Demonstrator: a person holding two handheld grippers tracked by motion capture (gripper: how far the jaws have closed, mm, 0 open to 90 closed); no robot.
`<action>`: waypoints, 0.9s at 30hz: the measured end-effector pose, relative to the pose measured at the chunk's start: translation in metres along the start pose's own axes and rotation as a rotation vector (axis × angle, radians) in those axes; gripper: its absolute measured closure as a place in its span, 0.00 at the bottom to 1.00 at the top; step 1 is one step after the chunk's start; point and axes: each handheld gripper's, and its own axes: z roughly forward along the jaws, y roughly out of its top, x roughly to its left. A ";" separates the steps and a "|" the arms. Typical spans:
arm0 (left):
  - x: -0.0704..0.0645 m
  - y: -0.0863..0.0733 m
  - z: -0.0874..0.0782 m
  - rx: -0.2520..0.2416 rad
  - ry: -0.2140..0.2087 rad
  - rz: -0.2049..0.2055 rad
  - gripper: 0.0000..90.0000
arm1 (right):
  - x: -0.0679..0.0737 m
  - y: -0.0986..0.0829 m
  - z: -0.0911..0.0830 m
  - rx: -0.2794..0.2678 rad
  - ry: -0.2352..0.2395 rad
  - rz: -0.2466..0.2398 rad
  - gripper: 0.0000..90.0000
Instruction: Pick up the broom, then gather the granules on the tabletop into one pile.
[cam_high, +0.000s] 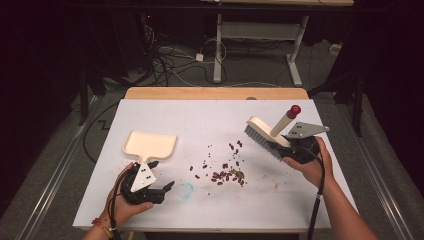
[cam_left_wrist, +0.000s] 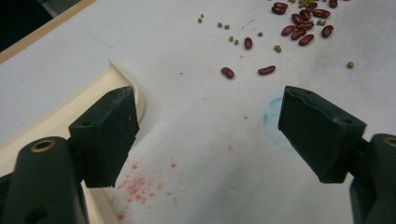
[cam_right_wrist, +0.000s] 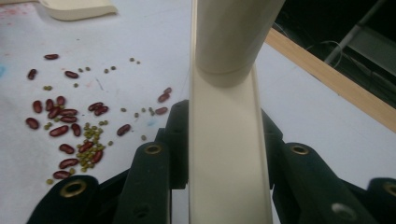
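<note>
Nearest the high view's camera, two forearms come in from the bottom edge, each hand holding a set of tongs over a white-covered counter (cam_high: 150, 210). The left tongs (cam_high: 167, 187) sit low near the front left, spread wide and holding nothing; in the left gripper view one of the two black pads (cam_left_wrist: 109, 133) sits just beside the rim of a cream dustpan (cam_left_wrist: 56, 123). In the high view the dustpan (cam_high: 150, 144) lies flat just beyond the left hand, its handle pointing back toward that hand and its open mouth facing away across the counter.

The right tongs (cam_high: 295, 147) are clamped on the cream back of a hand brush (cam_high: 265, 135), held up off the counter at the right with the bristles facing down and to the left. Its handle, tipped with a red knob (cam_high: 295, 109), slants up and away.

Between the two hands lies a loose scatter of red beans (cam_high: 227, 175) mixed with small green ones (cam_right_wrist: 88, 156), nearer the brush than the dustpan. The beans lie to the left of the brush, so a sweep would likely run leftward toward the dustpan, which the left hand is the nearer to grasp.
</note>
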 end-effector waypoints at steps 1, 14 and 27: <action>0.002 -0.001 -0.001 -0.005 0.002 -0.006 0.22 | -0.001 0.000 0.002 0.003 -0.005 -0.003 0.75; 0.012 -0.007 0.001 0.023 0.019 -0.017 0.22 | -0.010 0.004 0.042 0.045 -0.052 -0.010 0.75; 0.009 -0.008 0.001 0.045 0.010 -0.009 0.22 | -0.007 0.009 0.085 0.139 -0.142 -0.042 0.75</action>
